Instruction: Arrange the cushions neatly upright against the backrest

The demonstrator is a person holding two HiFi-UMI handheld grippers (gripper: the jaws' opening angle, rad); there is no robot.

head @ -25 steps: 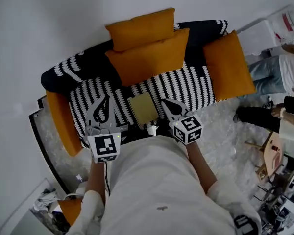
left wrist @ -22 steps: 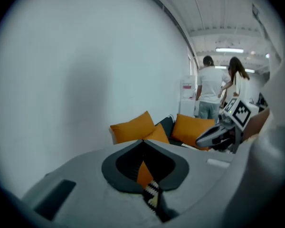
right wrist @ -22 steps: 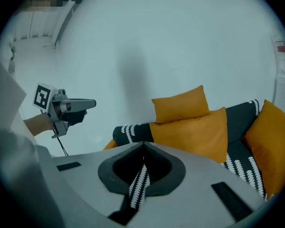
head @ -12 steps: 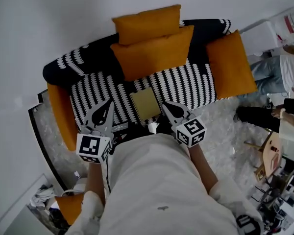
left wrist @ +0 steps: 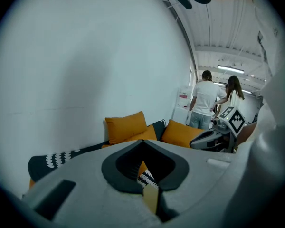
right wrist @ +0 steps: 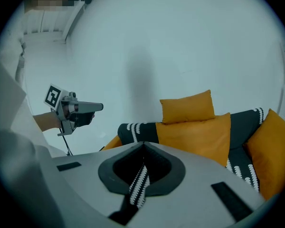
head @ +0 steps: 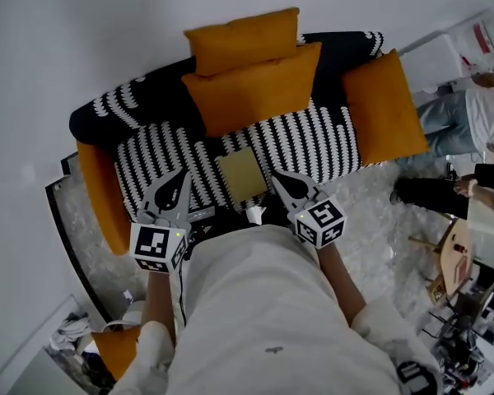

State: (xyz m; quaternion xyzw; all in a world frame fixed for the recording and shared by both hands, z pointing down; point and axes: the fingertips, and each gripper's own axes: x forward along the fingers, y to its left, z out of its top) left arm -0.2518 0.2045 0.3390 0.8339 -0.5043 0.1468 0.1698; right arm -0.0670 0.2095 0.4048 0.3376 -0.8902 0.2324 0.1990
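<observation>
Against the backrest: an upper cushion (head: 243, 41) is propped above a lower cushion (head: 253, 89), mid-sofa (head: 148, 109).
Sofa's right end: a third cushion (head: 384, 109) is leaned there.
Left gripper (head: 179, 179): jaws are closed, nothing is held.
Right gripper (head: 281, 179): jaws are closed, nothing is held; it is held near a yellow square (head: 241, 175) on the seat.

The orange cushions (head: 251, 97) look like matt, smooth cloth, the sofa (head: 313, 142) a matt patterned fabric.
</observation>
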